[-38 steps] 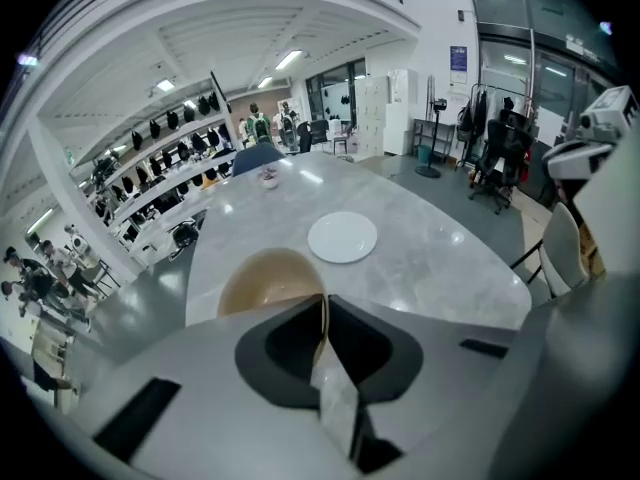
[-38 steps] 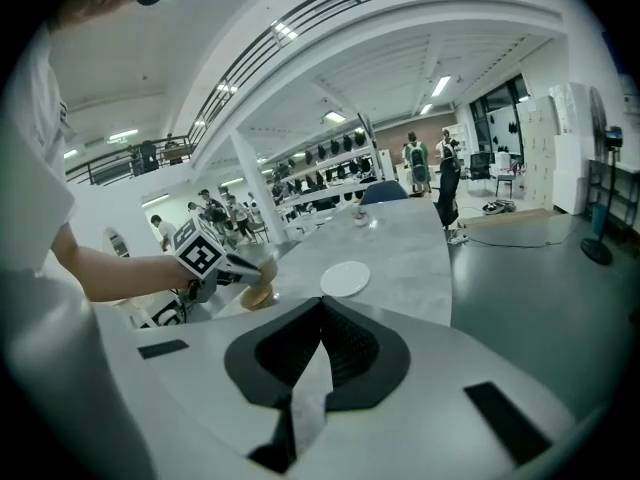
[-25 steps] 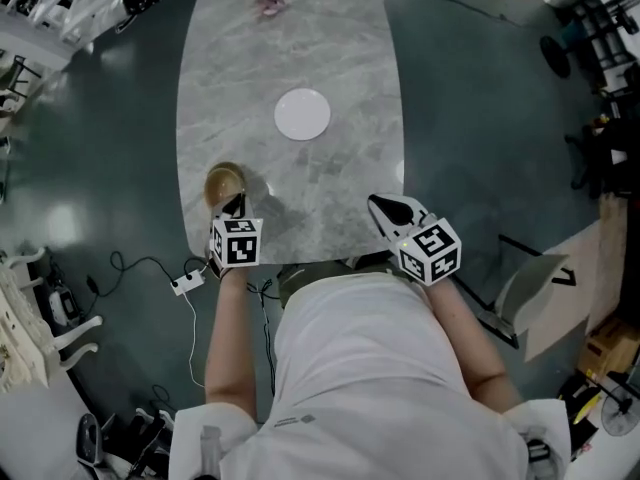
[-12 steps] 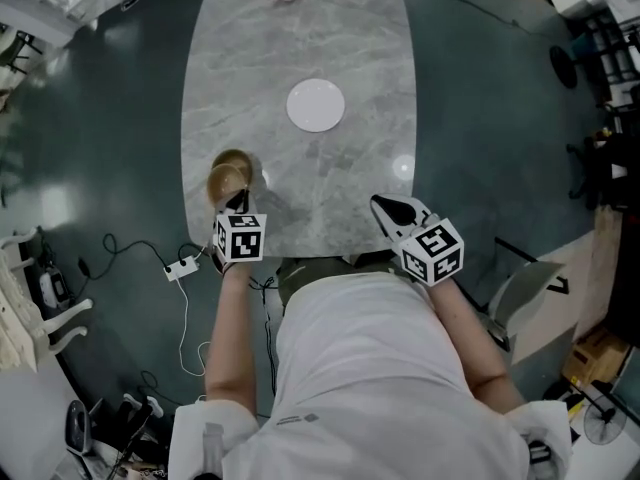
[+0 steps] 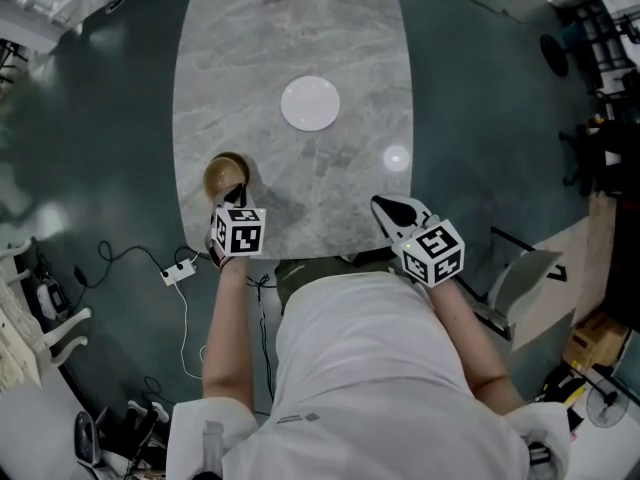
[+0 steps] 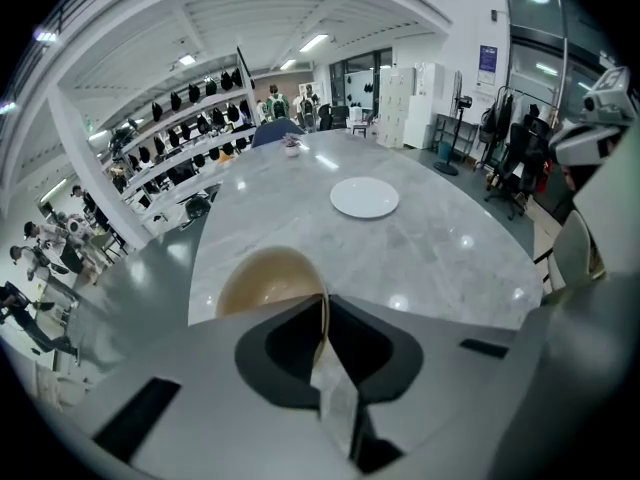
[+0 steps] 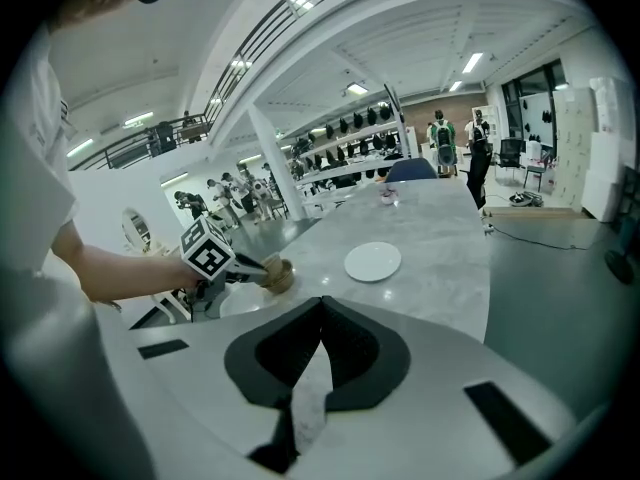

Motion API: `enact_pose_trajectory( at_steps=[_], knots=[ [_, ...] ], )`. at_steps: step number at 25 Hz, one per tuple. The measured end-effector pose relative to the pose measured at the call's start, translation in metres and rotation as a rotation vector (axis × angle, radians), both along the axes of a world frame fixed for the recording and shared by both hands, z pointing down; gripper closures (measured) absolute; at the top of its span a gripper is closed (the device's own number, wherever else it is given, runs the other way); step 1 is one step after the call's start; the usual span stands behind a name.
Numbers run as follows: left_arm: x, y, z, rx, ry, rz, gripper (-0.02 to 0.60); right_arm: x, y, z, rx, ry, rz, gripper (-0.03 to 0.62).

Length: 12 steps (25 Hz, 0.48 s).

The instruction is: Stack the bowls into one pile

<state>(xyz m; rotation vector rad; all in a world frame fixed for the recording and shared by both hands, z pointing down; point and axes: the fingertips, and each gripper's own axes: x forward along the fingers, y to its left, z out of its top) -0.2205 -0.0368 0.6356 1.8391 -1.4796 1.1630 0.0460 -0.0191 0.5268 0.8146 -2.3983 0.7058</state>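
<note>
We are clamping the left gripper (image 5: 232,196) on the near rim of the tan bowl (image 5: 222,173) at the table's (image 5: 300,28) near left corner. It is looking light, rigid and slick, so we are judging the rim the best hold. The right gripper (image 5: 392,211) is hovering closed and empty over the near edge.

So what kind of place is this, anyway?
Probably a big open showroom or lab hall: a long marble table, wall shelves lined with dark helmet-like items, and a power strip lying loose beside the table.
</note>
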Motion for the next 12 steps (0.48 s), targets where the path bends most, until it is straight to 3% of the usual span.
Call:
enact_pose_trajectory(
  at_steps=[12],
  knots=[
    [-0.003,-0.014,0.024,-0.046,0.035,0.004,0.56,0.014,0.001,0.003,-0.013,0.035,0.061,0.583]
  ],
)
